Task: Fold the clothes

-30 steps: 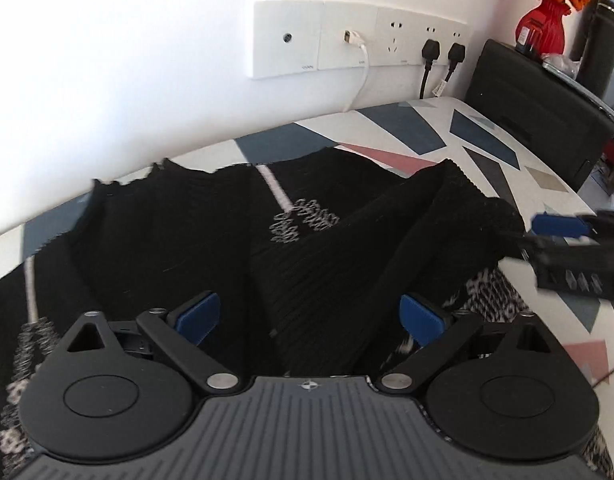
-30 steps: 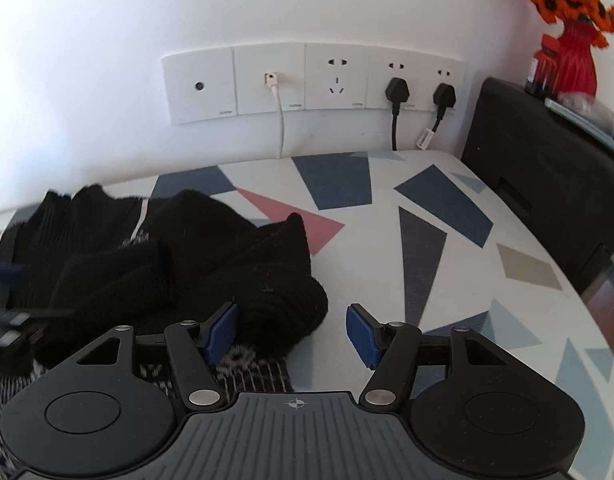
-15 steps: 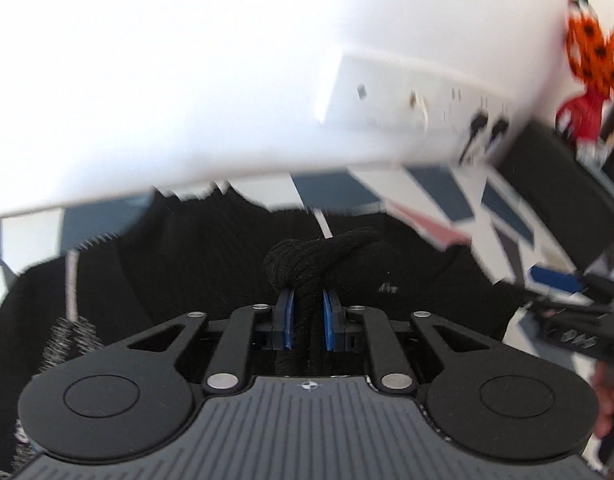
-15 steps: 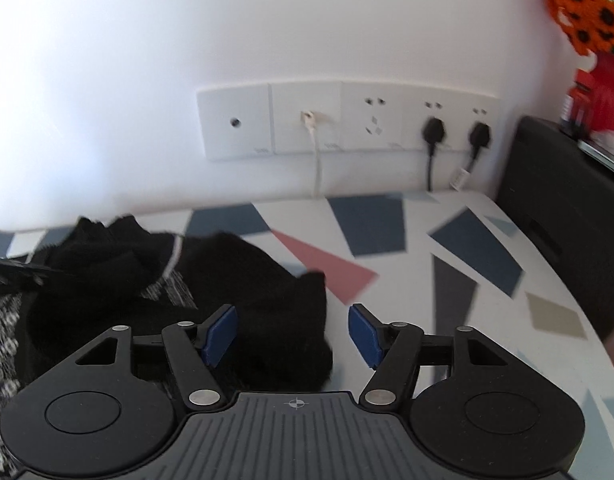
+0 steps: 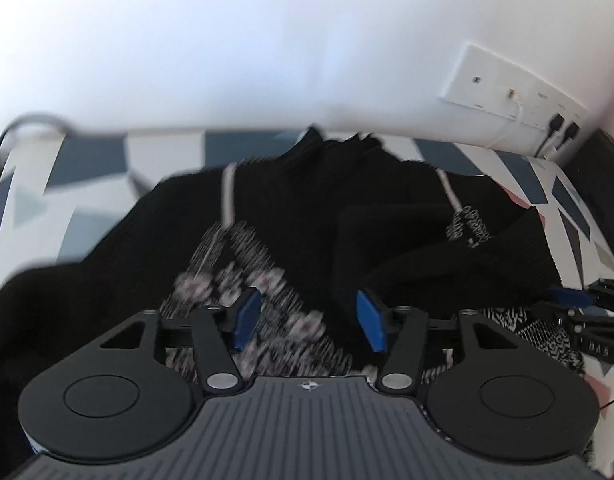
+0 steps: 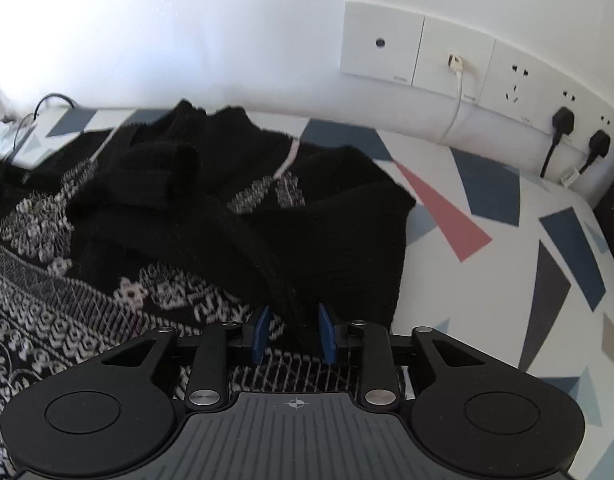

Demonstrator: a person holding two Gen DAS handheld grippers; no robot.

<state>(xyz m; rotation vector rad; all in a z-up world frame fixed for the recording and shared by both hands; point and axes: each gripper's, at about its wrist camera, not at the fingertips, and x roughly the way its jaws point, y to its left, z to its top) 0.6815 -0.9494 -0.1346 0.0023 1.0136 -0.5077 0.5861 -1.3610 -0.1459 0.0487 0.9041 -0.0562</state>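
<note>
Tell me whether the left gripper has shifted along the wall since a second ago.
Yes. The left gripper moved leftward: the socket panel, earlier centred above it, now sits far right. Its jaws have just reopened, empty.

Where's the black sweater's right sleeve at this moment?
In the right wrist view the sleeve runs from the sweater down between the pads of the right hand-held gripper, whose jaws have just been closing, left of the bare patterned tablecloth.

A plain white wall [image 6: 187, 20] carries a row of white socket plates [image 6: 447, 56] with one white cable [image 6: 457, 100] and two black plugs [image 6: 563, 118] inserted, above a white tabletop [image 6: 487, 280] printed with blue, grey and red geometric shapes.
</note>
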